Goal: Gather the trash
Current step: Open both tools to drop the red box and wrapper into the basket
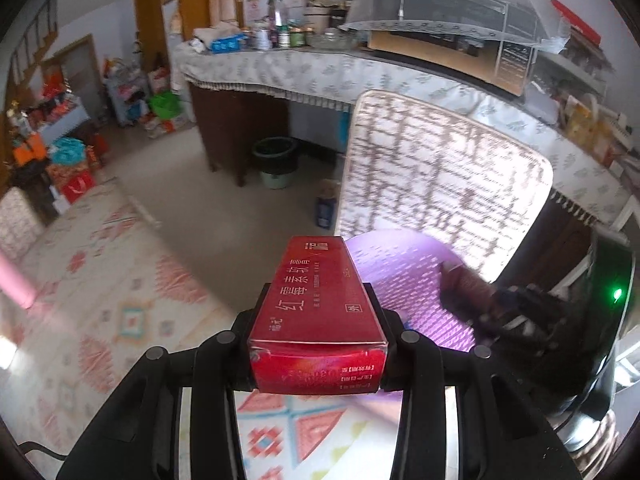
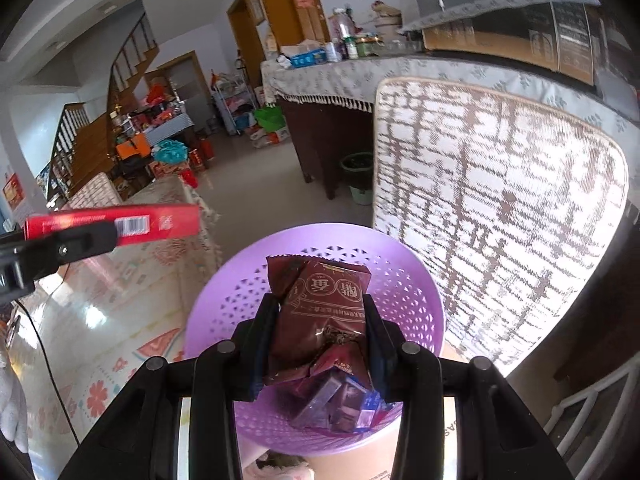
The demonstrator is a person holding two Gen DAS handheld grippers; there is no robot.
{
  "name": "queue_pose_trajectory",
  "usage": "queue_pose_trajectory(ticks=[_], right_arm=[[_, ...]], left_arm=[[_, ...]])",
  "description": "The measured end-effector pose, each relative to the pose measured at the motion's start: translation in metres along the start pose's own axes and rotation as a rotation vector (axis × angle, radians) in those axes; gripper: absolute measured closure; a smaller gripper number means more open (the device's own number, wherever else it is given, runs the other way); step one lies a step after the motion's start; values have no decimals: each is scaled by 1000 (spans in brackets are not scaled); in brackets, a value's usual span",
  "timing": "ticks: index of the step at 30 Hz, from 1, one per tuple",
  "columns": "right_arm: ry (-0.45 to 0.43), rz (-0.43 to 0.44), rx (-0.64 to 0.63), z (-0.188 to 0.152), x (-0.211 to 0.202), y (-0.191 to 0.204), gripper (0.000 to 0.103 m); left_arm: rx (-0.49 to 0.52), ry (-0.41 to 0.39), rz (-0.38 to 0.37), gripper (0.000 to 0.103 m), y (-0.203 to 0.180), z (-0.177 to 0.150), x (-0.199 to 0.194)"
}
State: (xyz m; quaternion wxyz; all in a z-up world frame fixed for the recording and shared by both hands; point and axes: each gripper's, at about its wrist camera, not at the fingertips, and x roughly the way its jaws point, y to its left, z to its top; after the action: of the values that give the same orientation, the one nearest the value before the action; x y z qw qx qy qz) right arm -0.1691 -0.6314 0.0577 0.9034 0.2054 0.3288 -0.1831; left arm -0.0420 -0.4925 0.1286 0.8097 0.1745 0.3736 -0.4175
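Holding red box [image 1: 318,316] between left gripper [image 1: 318,312] fingers.

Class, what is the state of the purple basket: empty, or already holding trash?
Holding trash. In the right wrist view, the purple basket has wrappers lying at its bottom, below the brown packet gripped in the right tongs.

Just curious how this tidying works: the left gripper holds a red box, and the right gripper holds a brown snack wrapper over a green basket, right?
Nearly. The basket is purple, as the right wrist view shows. The rest stands: left gripper holds the red box, right gripper the brown snack wrapper.
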Motion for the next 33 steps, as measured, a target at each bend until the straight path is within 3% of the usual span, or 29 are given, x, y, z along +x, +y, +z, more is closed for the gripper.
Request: queue_pose_trajectory(ticks=[3,5,8,10,21,33], right_arm=[[15,-3,24,2,10,-6,56],[17,2,47,3,16,-9,55],[19,14,86,2,20,-12,47],[17,20,92,0,19,-11,47],[-15,62,94,-23,-7,14,45],[-55,34,49,-55,-49,50,39]], left_arm=[[-32,25,-83,54,-1,11,22],[-68,31,-114,31,1,13,34],[-92,32,-141,31,2,12,39],[-97,38,-146,31,4,7,37],[-152,4,-31,26,29,-39,-16],[-172,-168,207,15,34,-97,-96]])
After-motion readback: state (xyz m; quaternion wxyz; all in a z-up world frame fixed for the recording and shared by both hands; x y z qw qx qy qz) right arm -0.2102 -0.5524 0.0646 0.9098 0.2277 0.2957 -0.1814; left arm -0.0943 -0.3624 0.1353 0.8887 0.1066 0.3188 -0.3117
